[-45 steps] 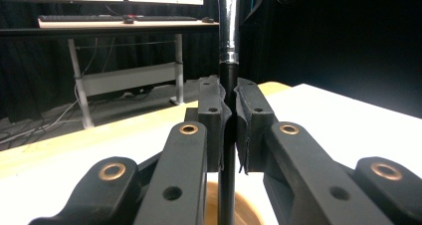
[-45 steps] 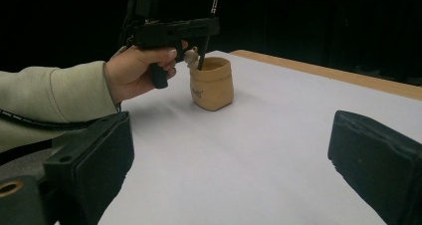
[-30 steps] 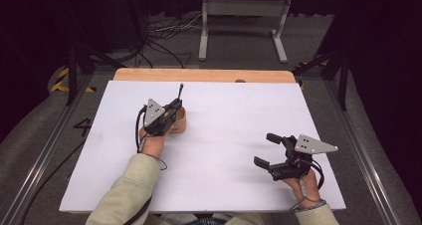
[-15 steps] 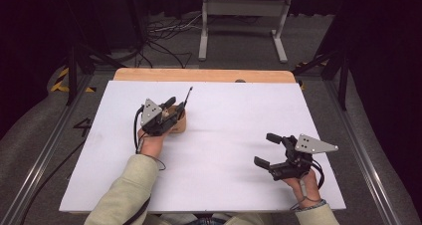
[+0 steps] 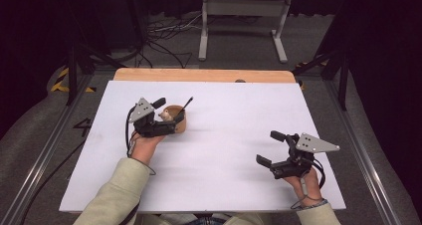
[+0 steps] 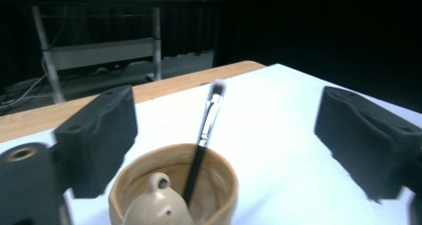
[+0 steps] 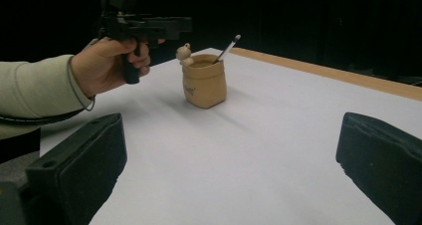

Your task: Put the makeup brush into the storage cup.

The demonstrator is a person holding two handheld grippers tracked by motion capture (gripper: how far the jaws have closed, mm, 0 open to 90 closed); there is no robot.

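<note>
two grippers, jaws apart on both, nothing held.
left gripper (image 5: 164,116) hovers above a tan pot (image 5: 175,119) on the white table (image 5: 229,135); a brush (image 6: 205,130) leans inside it beside a small figurine (image 6: 158,205). right gripper (image 5: 271,148) hangs over bare table, well apart from the pot.

Table (image 5: 214,155): white top, bare wooden strip (image 5: 199,75) along far edge. Tan sack-shaped pot (image 5: 177,120) stands upright on left half, toward far side; small pale figure (image 5: 163,115) on rim; dark brush (image 5: 186,105) leans inside. Grey floor (image 5: 348,115) surrounds table.
</note>
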